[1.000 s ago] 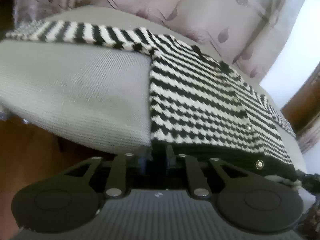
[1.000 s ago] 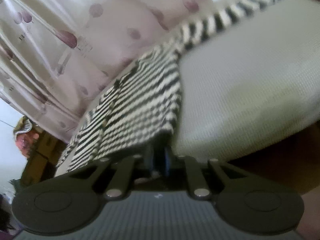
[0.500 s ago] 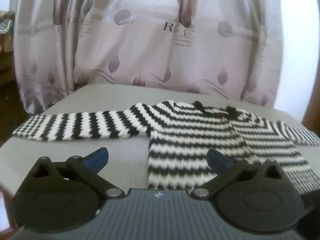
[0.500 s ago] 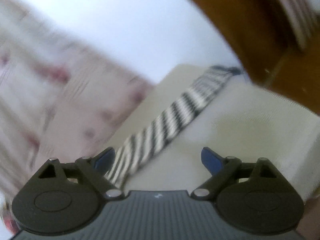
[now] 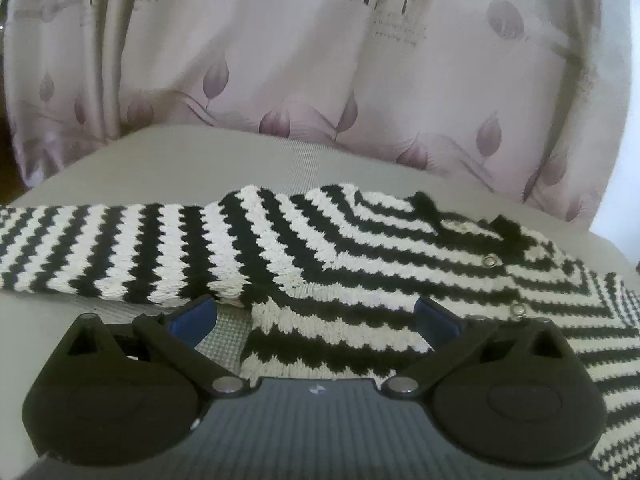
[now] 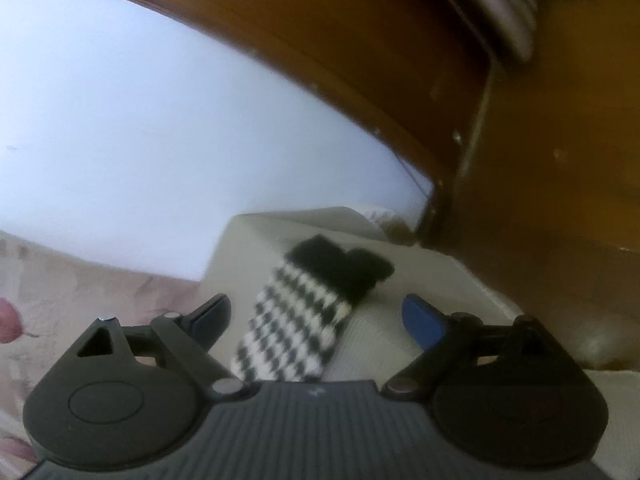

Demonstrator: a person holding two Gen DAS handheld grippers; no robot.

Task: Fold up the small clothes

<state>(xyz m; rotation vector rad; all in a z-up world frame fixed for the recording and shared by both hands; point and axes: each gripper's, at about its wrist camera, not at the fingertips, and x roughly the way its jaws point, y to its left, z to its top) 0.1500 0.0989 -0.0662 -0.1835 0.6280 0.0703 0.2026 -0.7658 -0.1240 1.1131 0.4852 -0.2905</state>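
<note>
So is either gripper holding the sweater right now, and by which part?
Neither. The left gripper is open above the sweater near its armpit; the right gripper is open over the sleeve cuff.

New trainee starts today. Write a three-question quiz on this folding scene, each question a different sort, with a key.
1. True or false: the left gripper is shut on the striped cardigan.
2. Multiple choice: the sleeve seen from the right wrist ends in a cuff that is A) solid black, B) white, C) blue.
3. Fill in: behind the grey surface hangs a leaf-print ____.

Key:
1. False. Its fingers stand apart, above the cardigan.
2. A. The right gripper is open too, with the sleeve between its fingers.
3. Curtain.
</note>
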